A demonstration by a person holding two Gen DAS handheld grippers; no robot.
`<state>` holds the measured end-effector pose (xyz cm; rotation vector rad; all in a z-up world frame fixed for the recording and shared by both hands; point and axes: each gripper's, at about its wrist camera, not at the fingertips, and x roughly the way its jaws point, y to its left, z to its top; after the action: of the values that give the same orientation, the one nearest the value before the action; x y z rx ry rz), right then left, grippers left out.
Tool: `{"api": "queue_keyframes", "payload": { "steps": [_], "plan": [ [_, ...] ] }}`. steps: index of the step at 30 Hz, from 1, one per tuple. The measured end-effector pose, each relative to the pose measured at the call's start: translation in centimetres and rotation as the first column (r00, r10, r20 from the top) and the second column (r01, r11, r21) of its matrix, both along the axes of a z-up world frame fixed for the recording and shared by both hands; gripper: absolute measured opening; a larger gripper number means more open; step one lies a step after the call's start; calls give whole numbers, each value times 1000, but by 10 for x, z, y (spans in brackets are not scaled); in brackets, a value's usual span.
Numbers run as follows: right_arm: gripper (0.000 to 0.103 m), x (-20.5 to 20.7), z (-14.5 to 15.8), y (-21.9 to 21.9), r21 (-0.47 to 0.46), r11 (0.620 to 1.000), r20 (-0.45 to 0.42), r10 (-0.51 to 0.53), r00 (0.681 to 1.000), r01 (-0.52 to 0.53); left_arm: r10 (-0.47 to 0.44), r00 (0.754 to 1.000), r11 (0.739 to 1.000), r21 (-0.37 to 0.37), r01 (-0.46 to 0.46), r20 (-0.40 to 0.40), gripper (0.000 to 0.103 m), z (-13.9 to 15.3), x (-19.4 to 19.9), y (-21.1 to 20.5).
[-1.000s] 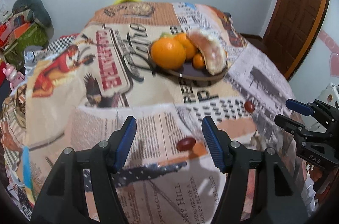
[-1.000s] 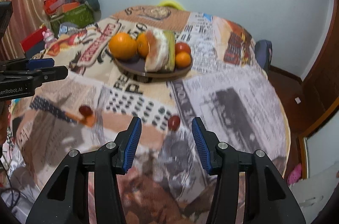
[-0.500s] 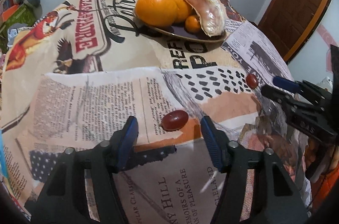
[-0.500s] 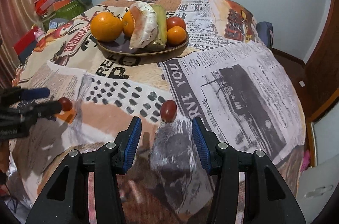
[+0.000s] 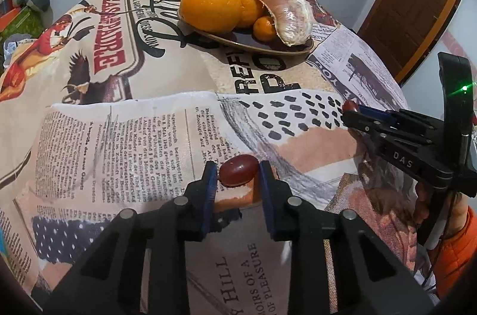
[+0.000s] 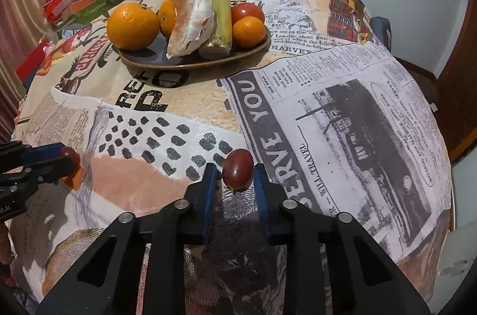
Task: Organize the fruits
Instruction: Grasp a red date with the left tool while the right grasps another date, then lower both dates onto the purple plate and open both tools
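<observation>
A round table draped in a newspaper-print collage cloth [image 6: 342, 112] carries a shallow brown oval plate [image 6: 256, 48] toward its far edge, holding a large orange [image 6: 132, 26], a second orange behind it, a peeled pale pomelo wedge [image 6: 192, 18], a green-yellow rind slice, a red tomato and a small mandarin [image 6: 249, 31]. Nothing lies between the plate and the two grapes near the front edge.

Compared with half a second ago, both tools have closed in: the gaps between their blue pads have narrowed sharply around the fruit.

The left gripper [image 5: 237, 175] has its jaws drawn together on a dark red oval grape [image 5: 239, 170], both pads touching it as it lies crosswise on the cloth near the front edge. The right gripper [image 6: 234, 176] brackets a second dark red grape [image 6: 238, 168]; its right pad touches the grape, while a thin gap seems to remain at the left pad, so a firm clamp cannot be confirmed.
</observation>
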<state>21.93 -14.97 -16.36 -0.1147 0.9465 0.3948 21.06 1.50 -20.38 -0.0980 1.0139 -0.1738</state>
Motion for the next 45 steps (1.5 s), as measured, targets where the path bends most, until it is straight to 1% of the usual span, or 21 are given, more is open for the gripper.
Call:
{"api": "queue_keyframes", "payload": {
  "steps": [2,5,11,17,22,27,32,40,45],
  "plan": [
    [18,0,1,0,-1,1000,3,0,1000,0,-3,1000,1000,-2,3,3,28,1,0,-1],
    [18,0,4,0,5,1000,7,2,1000,-2,-2,1000,1000,-2,2,20,28,7,-1,0],
    [18,-5,22,6,16,1000,54,18,998,-19,11,998,1000,-3,-11,69,28,27,2,5],
    [18,-5,42,15,41,998,108,42,993,-47,19,991,1000,3,-20,130,28,47,13,7],
    [18,2,52,23,63,996,137,56,989,-66,20,987,1000,-4,-20,160,28,56,27,5],
    [18,11,55,30,84,994,154,63,986,-76,13,984,1000,-4,-12,176,28,59,45,1],
    [18,20,53,34,80,993,160,73,984,-86,6,983,1000,-2,-6,182,28,57,63,-3],
    [18,34,50,37,92,992,162,74,984,-90,-1,988,1000,-17,4,153,28,40,92,-10],
    [18,38,47,36,97,991,160,72,984,-88,0,991,1000,-20,3,136,28,33,102,-11]
  ]
}}
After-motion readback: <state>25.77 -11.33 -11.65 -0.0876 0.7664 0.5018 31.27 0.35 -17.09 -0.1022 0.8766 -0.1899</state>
